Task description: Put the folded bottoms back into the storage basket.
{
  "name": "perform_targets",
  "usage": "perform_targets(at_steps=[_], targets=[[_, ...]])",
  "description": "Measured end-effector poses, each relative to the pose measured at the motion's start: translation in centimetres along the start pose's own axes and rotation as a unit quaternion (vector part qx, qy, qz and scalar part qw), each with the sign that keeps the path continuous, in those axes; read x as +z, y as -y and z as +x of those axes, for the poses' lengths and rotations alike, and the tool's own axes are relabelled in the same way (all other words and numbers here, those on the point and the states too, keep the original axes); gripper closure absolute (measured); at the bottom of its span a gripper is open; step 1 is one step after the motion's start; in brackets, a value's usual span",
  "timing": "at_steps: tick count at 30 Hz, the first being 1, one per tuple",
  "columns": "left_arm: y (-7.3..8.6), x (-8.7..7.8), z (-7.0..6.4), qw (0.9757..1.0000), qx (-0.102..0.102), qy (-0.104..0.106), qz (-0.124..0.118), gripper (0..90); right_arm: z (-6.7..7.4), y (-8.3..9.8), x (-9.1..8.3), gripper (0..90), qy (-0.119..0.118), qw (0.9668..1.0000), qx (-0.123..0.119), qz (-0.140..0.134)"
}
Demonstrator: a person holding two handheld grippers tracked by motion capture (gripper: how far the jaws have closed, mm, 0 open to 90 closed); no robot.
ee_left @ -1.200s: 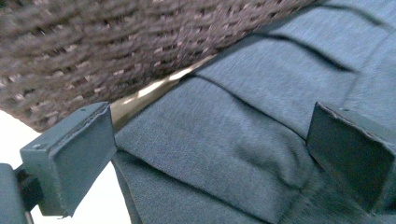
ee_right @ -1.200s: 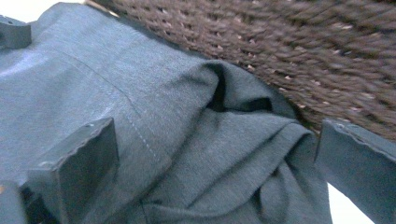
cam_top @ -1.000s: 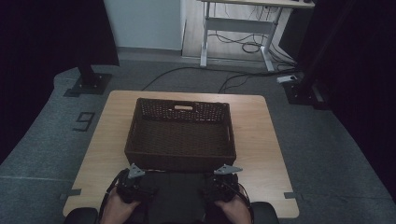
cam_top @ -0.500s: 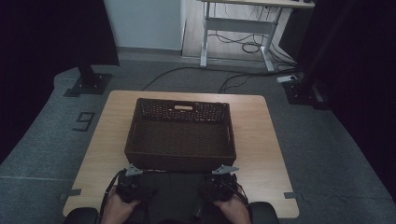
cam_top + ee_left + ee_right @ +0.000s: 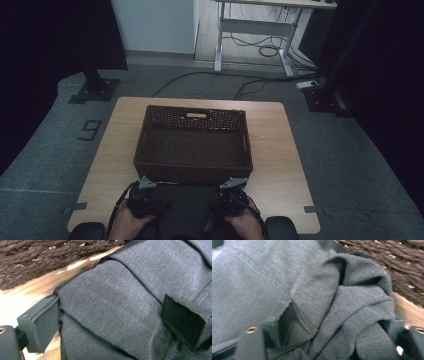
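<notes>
Little has changed over the last second: in the high view our left gripper [image 5: 141, 199] has slid slightly left and toward us, the right gripper [image 5: 231, 196] has barely shifted, and the wicker basket [image 5: 194, 172] has stayed put in the middle of the wooden surface [image 5: 280, 150].

The folded grey garment [image 5: 186, 207] lies on the near edge of the surface, just in front of the basket's near wall, between the two grippers.

Left gripper view: fingers [image 5: 37, 322] spread wide, straddling a folded edge of the grey garment [image 5: 112, 307]; the left finger touches the cloth edge, the right one sits on top of the fabric. Not clamped, so released.

Right gripper view: the bunched grey garment [image 5: 332, 310] sits down between the fingers [image 5: 253, 342], with the basket weave [image 5: 402, 267] close behind. Cloth is gathered between them, but we cannot tell whether they are pinching it or just resting around it.

Our read: the small repositioning means we are setting up a two-sided grasp on the garment. Likely next is closing both sides and lifting it over the near wall into the basket. Nothing is in the basket yet.
</notes>
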State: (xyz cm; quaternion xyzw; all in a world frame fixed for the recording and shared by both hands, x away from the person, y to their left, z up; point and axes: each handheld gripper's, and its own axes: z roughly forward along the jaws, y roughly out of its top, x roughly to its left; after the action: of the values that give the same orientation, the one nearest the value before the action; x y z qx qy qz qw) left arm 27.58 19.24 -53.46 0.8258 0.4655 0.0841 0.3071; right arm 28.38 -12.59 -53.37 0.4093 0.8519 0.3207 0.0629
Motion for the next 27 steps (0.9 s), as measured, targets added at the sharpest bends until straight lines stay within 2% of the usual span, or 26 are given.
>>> perform_targets(at_steps=[2, 5, 7, 10, 11, 12, 14, 17, 21, 27], targets=[[-0.1, -0.1, -0.1, 1.0000, 0.004, 0.004, 0.001, 8.4, 0.1, -0.1, 0.0, 36.8, -0.011, 0.9999, 0.000, -0.001], [-0.1, -0.1, -0.3, 0.9999, 0.009, 0.013, -0.002, 13.7, 0.1, -0.2, 0.0, 42.9, -0.019, 0.9998, 0.002, 0.000], [-0.1, -0.2, -0.5, 0.9997, 0.012, 0.022, -0.004, 20.2, 0.1, -0.3, 0.1, 46.4, -0.026, 0.9997, 0.002, -0.002], [-0.1, -0.2, -0.7, 0.9989, 0.013, 0.043, -0.009, 35.2, 0.1, -0.4, 0.2, 51.4, -0.035, 0.9993, 0.007, -0.003], [-0.1, -0.2, -0.7, 0.9989, 0.013, 0.043, -0.009, 38.8, 0.0, -0.4, 0.2, 53.3, -0.039, 0.9992, 0.009, -0.005], [-0.1, -0.3, -0.5, 0.9983, 0.011, 0.056, -0.012, 42.6, 0.0, -0.3, 0.2, 54.8, -0.042, 0.9990, 0.013, -0.009], [0.0, -0.3, -0.4, 0.9974, 0.010, 0.070, -0.015, 49.2, -0.1, -0.2, 0.2, 57.2, -0.046, 0.9987, 0.014, -0.015], [0.0, -0.4, -0.4, 0.9971, 0.017, 0.073, -0.017, 56.9, 0.0, -0.1, 0.1, 59.1, -0.042, 0.9989, 0.008, -0.020], [-0.1, -0.8, -0.4, 0.9966, 0.028, 0.074, -0.023, 60.8, 0.1, 0.0, -0.3, 62.4, -0.038, 0.9988, -0.002, -0.031], [-0.3, -2.4, -0.8, 0.9956, 0.034, 0.076, -0.045, 62.0, 0.1, 0.1, -1.3, 63.1, -0.047, 0.9979, 0.003, -0.044]])
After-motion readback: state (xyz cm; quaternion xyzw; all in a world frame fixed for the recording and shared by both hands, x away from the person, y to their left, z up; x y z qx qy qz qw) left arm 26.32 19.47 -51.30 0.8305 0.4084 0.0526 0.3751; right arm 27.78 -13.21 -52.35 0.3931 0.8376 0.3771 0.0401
